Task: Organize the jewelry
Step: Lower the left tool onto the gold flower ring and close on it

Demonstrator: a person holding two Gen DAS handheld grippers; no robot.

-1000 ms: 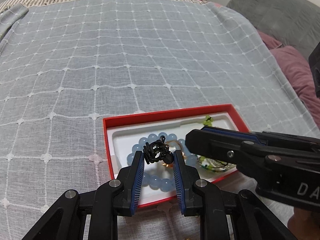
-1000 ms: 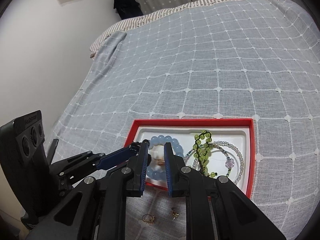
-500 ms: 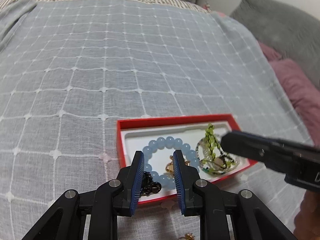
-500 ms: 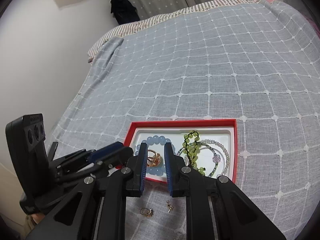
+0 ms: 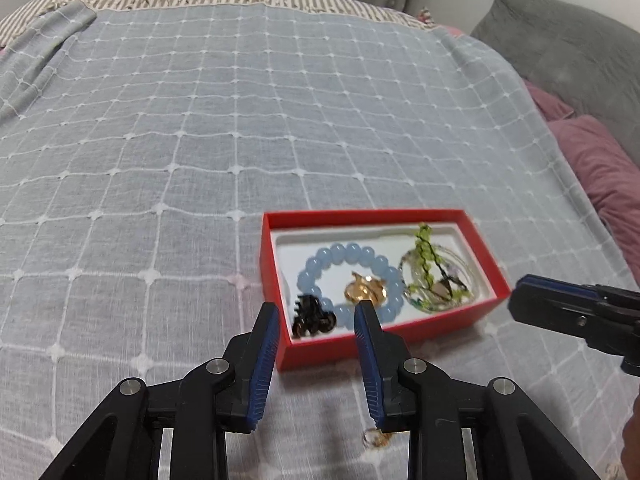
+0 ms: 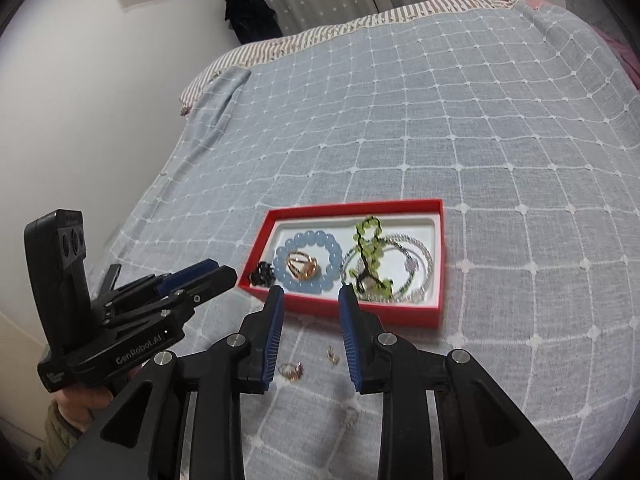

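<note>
While both grippers hang just short of the red box [image 6: 340, 312] with their jaws apart and nothing between them, the leftover pieces look like the trouble. The left gripper [image 5: 316, 312] sits near the box's front corner; the right gripper [image 6: 311, 294] is over the bedspread [image 6: 400, 140], in front of the box.

Inside the box lie a blue bead bracelet [image 6: 307, 261] with a gold piece [image 6: 303, 267] in its middle, a black clip [image 6: 261, 273] touching the bracelet's left side, and a green beaded strand [image 6: 370, 258] tangled with a clear bead loop [image 6: 416, 268].

Two small gold earrings [image 6: 291, 371] [image 6: 333, 354] remain on the cloth outside. They are tiny and the fabric is soft, so the wide pads [image 6: 274, 330] may well pinch cloth with them, or press them into the weave. Nudging the box's front wall could also shift it and jumble the strands.
</note>
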